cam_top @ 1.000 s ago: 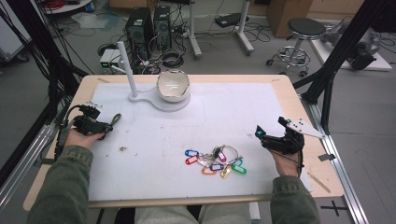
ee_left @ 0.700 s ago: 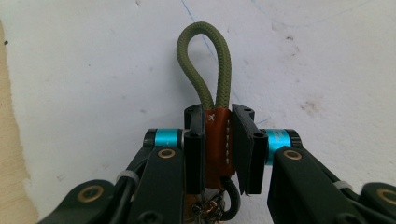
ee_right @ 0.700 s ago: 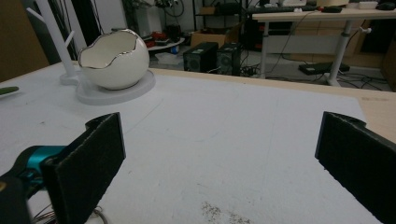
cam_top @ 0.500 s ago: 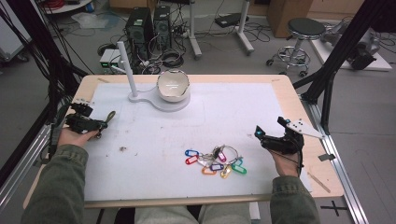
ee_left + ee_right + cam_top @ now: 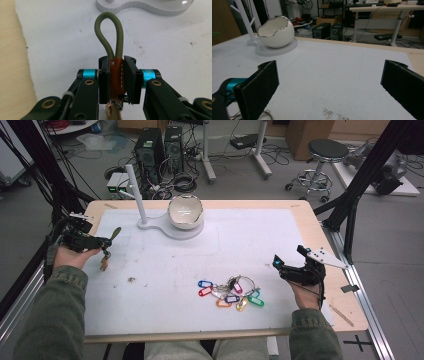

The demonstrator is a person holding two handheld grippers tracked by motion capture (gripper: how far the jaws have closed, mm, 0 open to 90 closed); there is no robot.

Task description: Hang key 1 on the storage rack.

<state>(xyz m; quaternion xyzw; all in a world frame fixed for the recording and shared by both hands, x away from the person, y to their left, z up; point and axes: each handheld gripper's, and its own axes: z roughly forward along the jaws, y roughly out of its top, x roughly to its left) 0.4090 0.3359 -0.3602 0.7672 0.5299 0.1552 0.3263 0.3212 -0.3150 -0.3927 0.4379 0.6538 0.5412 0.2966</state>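
**A:** At the table's left edge, the left gripper [image 5: 117, 75] is clamped on a key fob [image 5: 116, 75], its jaws pressing the brown leather band from both sides. How far along is the job?

**B:** By the look of it, the pick-up is done and the placing is left. In the high view the key fob [image 5: 106, 251] hangs clear of the white mat [image 5: 250, 245], left of the white stand [image 5: 170, 226] with its post and eggshell-shaped bowl [image 5: 185, 211]. My guess is it goes onto that stand.

**A:** And the fob itself?

**B:** An olive cord loop [image 5: 110, 35] stands up out of the stitched leather, with metal dangling below.

**A:** The other hand?

**B:** The right gripper [image 5: 290, 267] rests at the right, jaws wide apart and empty, beside a bunch of coloured key tags [image 5: 230, 295] near the front.
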